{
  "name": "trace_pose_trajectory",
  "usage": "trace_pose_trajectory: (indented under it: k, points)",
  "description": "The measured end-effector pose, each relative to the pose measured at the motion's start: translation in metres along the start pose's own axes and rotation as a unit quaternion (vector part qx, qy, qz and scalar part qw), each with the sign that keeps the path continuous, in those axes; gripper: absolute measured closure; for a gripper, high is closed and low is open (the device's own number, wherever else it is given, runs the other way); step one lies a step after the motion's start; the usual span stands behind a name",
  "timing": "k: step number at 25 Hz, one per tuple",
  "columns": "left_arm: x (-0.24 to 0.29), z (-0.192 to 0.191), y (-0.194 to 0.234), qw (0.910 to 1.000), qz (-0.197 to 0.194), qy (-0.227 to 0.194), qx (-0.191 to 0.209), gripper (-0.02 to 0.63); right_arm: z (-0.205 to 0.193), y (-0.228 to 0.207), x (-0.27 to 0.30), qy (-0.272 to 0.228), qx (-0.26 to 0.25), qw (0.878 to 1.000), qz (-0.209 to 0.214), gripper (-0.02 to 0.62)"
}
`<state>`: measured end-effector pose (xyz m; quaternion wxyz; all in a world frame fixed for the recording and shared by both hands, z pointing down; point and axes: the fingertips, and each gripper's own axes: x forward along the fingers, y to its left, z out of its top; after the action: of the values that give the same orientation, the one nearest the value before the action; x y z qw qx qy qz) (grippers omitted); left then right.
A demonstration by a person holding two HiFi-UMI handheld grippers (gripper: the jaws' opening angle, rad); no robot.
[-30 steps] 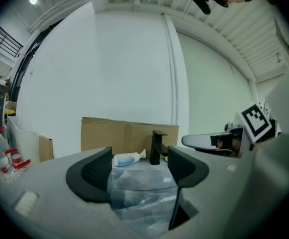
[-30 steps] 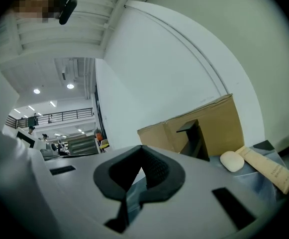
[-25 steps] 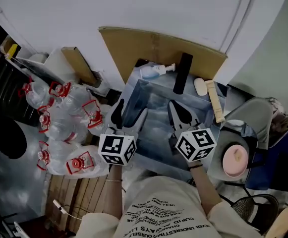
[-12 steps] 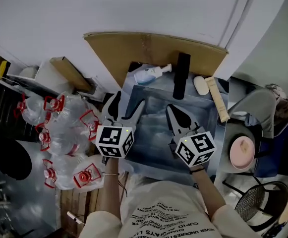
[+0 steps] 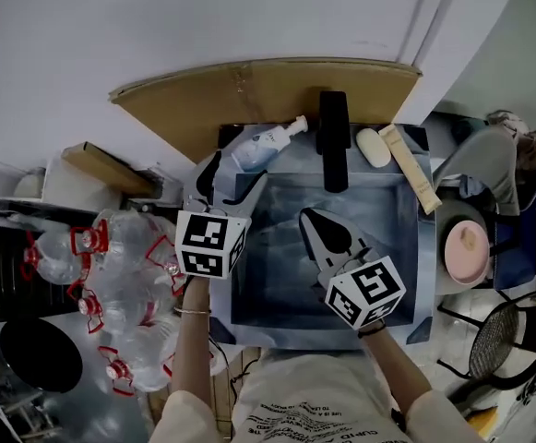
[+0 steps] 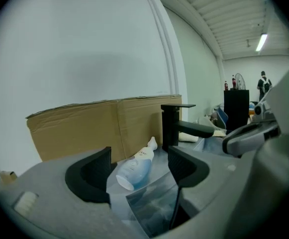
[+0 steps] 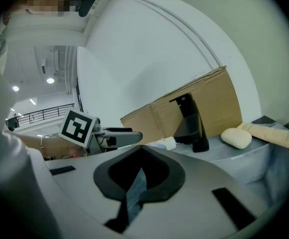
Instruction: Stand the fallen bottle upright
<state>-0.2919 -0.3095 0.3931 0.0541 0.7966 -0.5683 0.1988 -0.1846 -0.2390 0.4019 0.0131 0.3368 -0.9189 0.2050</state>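
Lying on its side just left of the boxy black faucet [image 5: 332,141], the smooth white-and-blue plastic bottle [image 5: 266,142] faces the left gripper [image 5: 235,175], jaws spread wide. The right gripper [image 5: 318,233] has its jaws pressed together on nothing.

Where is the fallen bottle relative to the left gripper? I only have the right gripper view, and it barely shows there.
Observer: In the left gripper view the bottle lies on its side straight ahead, framed between the left gripper's jaws, which are apart and not touching it.
Operator: Which way does its pump end point?
Observer: Away from that gripper, toward the faucet and the cardboard.
Operator: Where does my right gripper sit overall?
Observer: The head view shows the right gripper over the middle of the sink, well short of the bottle.
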Motion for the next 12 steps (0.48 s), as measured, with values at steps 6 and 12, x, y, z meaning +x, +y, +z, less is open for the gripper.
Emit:
trace_pose_trajectory:
  k: [6,12]
  points:
    - [0.041,-0.010,-0.002,0.9941,-0.068,0.050,0.069,0.253,-0.008,-0.008,0.016,-0.006,0.011,1.000,-0.028,0.591]
    - [0.076,-0.016,-0.009,0.9763,-0.132,0.104,0.137,0.250,-0.024,-0.011,0.017,-0.002,0.030,0.999,-0.045,0.591]
